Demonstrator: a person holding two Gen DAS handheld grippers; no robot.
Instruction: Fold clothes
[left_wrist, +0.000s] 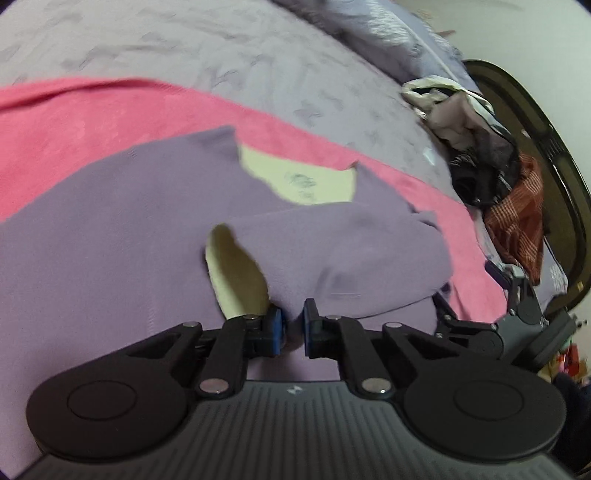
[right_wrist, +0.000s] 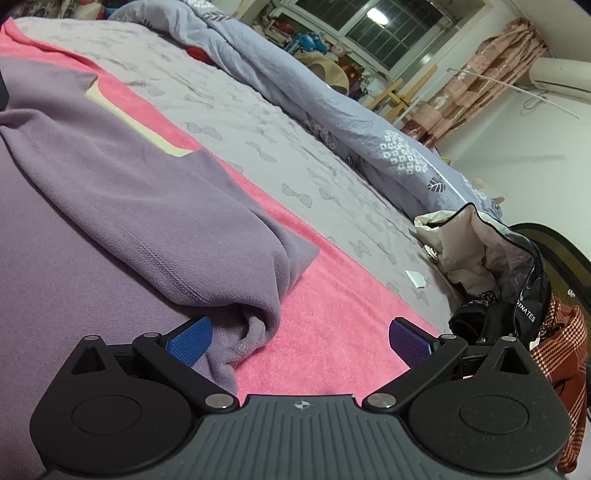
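Note:
A purple fleece top (left_wrist: 110, 236) with a pale yellow lining (left_wrist: 303, 177) lies spread on a pink towel (left_wrist: 92, 118) on the bed. One sleeve (left_wrist: 332, 251) is folded across the body of the top. My left gripper (left_wrist: 293, 326) is shut on a fold of the purple cloth at the sleeve's near edge. In the right wrist view the sleeve (right_wrist: 155, 221) ends in a bunched cuff (right_wrist: 243, 332) close to the left fingertip. My right gripper (right_wrist: 301, 341) stands open just over the pink towel (right_wrist: 332, 314), with nothing between its fingers. It also shows at the right as the right gripper (left_wrist: 469, 295).
A grey patterned sheet (right_wrist: 277, 147) covers the bed, with a blue-grey quilt (right_wrist: 332, 99) rumpled along the far side. A heap of other clothes (right_wrist: 498, 266), with a red checked garment (right_wrist: 565, 354), lies at the bed's right end by a dark bed frame (left_wrist: 561, 166).

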